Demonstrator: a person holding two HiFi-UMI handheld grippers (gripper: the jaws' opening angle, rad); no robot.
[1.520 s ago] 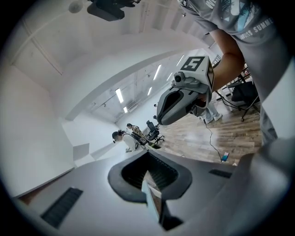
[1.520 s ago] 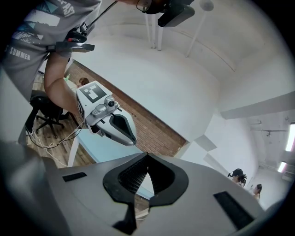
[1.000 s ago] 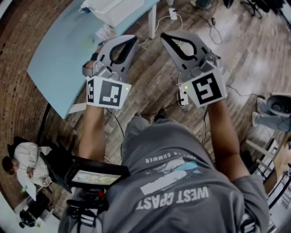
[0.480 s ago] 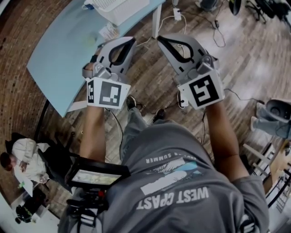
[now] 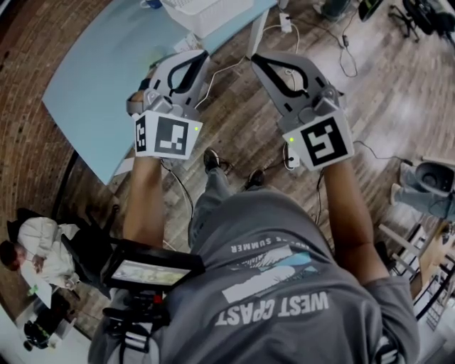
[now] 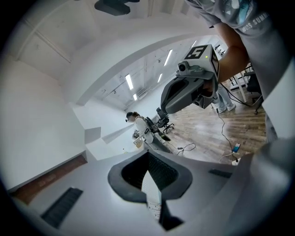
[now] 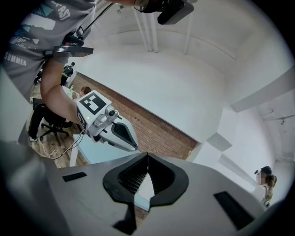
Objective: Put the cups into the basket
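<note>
Holding both tools out in front of the chest, the person stood beside a pale blue table (image 5: 92, 92), where a white basket (image 5: 213, 14) sat at the far end. The left gripper (image 5: 201, 57), near the table's edge, had its jaws pressed together on nothing. The right gripper (image 5: 257, 60), over the wooden floor (image 5: 384, 92), was likewise closed and empty. From what I saw, the cups could not be made out.

The white basket (image 5: 207, 12) stands on the pale blue table (image 5: 92, 78), cut off by the top edge.
</note>
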